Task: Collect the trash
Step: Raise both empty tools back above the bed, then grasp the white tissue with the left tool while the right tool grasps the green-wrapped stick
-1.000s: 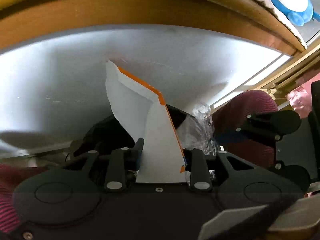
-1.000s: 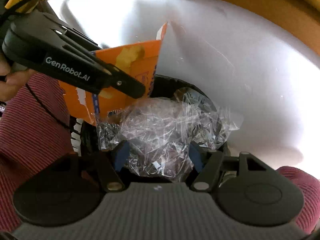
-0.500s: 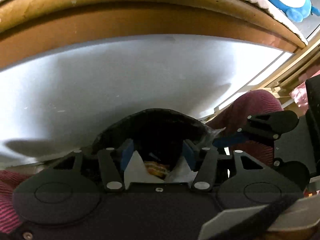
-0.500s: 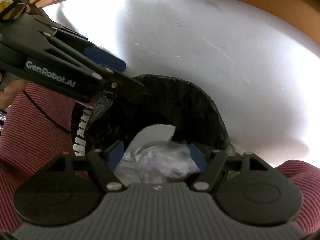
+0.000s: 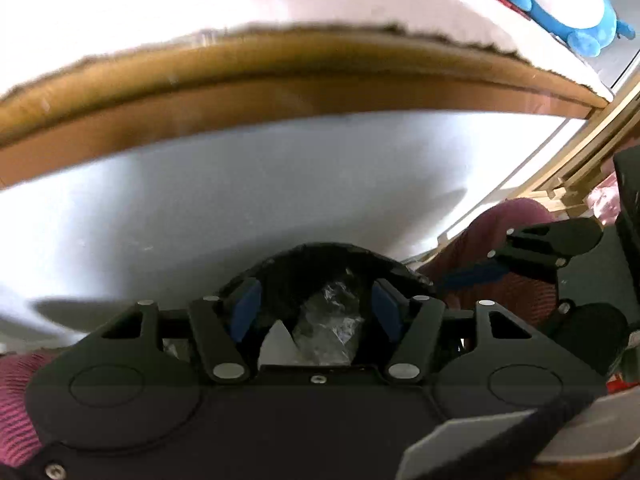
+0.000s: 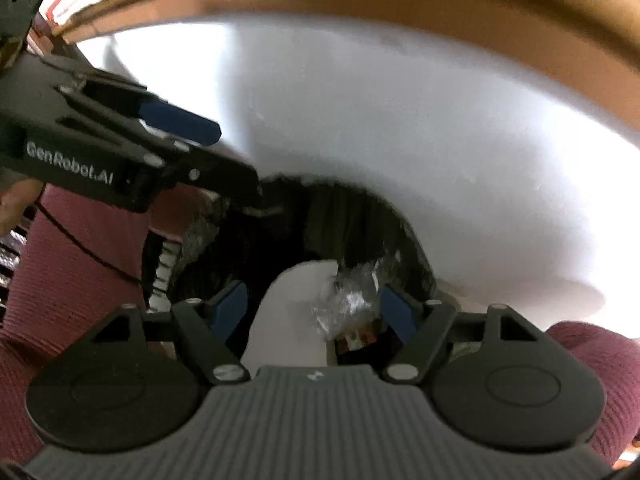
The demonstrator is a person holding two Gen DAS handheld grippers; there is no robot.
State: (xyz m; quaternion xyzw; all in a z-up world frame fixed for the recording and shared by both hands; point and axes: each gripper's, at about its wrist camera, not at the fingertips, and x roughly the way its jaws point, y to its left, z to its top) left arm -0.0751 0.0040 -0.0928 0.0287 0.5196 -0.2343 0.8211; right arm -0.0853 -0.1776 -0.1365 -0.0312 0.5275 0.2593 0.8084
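Note:
A black-lined trash bin [image 5: 324, 254] sits on the white floor just ahead of my left gripper [image 5: 316, 310], which is open with nothing between its blue pads [image 5: 246, 312]. Inside the bin lie crumpled clear plastic [image 5: 332, 328] and a white packet corner [image 5: 276, 340]. In the right wrist view my right gripper [image 6: 314, 312] is also open above the bin [image 6: 360, 208], over the white packet [image 6: 292, 320] and the plastic [image 6: 348, 300]. The left gripper [image 6: 236, 160] reaches in from the upper left, jaws apart. The right gripper [image 5: 492, 260] shows at the left view's right side.
A wooden bed frame [image 5: 280, 92] with white bedding curves across the top, and a blue plush toy [image 5: 560, 4] lies on it. White floor [image 6: 400, 120] surrounds the bin. A person's maroon ribbed clothing [image 6: 80, 280] flanks the bin on both sides.
The left gripper let the orange and white packet go and the right let the crumpled plastic go; both dropped into the bin. Both grippers opened and have since drawn up and back.

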